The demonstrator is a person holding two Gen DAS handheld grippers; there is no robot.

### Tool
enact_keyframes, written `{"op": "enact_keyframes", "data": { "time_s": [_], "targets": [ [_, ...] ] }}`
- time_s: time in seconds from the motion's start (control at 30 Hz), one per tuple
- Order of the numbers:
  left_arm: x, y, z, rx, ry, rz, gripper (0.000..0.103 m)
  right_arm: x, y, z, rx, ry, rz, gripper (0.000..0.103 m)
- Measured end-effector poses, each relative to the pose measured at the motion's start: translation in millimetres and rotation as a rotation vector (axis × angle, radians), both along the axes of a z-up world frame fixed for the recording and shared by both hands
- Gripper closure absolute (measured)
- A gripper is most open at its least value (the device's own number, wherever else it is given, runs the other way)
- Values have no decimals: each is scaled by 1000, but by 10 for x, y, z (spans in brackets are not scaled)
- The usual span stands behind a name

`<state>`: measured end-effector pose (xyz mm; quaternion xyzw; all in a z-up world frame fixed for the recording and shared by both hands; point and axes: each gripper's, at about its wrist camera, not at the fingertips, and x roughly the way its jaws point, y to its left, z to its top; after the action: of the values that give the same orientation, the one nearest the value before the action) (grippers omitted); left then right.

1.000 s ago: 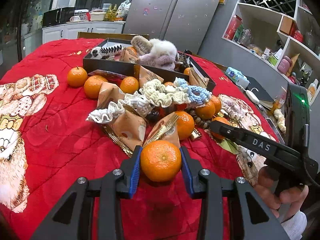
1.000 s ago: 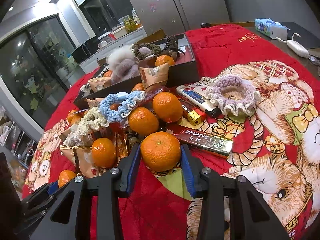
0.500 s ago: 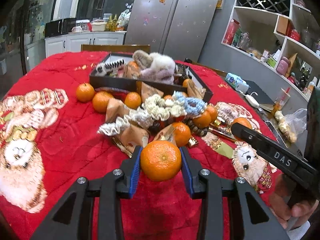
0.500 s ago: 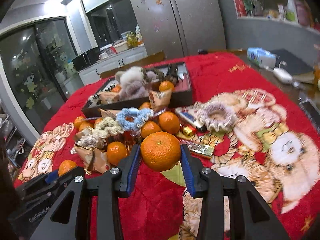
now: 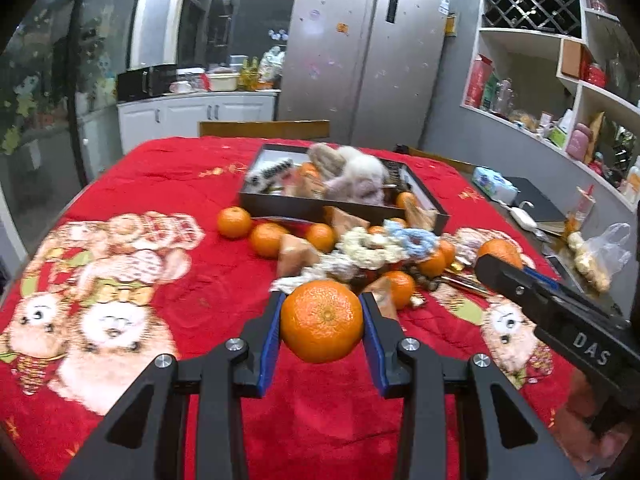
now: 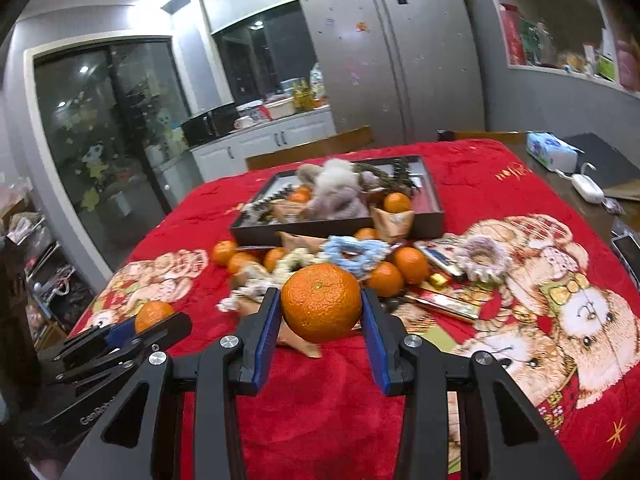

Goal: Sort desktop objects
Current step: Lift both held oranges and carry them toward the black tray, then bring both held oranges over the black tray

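My left gripper (image 5: 322, 336) is shut on a tangerine (image 5: 322, 320) and holds it above the red cloth. My right gripper (image 6: 320, 318) is shut on another tangerine (image 6: 321, 301), also held in the air. Each gripper shows in the other's view: the right one at the right edge of the left wrist view (image 5: 560, 312), the left one at the lower left of the right wrist view (image 6: 120, 340). A dark tray (image 5: 320, 209) further back holds a fluffy toy (image 5: 356, 178), hair clips and tangerines. Loose tangerines (image 5: 267, 240), scrunchies (image 6: 354, 254) and snack packets lie in front of it.
A red blanket with bear prints (image 5: 104, 312) covers the table. A lilac scrunchie (image 6: 482, 258), a lighter and flat packets lie right of the pile. A tissue pack (image 6: 550, 152), a white charger and a plastic bag (image 5: 600, 252) sit on the table's right edge. A chair back stands behind.
Both grippers have risen and pulled back from the pile, each still holding its tangerine. The pile and tray look smaller and further off.
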<state>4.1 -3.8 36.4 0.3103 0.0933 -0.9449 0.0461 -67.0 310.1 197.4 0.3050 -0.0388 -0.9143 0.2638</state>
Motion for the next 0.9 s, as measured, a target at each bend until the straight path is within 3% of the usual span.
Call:
{"op": "enact_keyframes", "data": {
  "time_s": [0.33,0.57,0.9],
  "targets": [
    [93,-153,109,-74,16,90,65,88,-218,-30,12,-24,116,64],
    [16,-58,276,-79,39,136,65,86,-126,118,3,10,155,64],
    [-131,149,517,-107,69,104,65,-35,134,320,-30,38,155,64]
  ]
}}
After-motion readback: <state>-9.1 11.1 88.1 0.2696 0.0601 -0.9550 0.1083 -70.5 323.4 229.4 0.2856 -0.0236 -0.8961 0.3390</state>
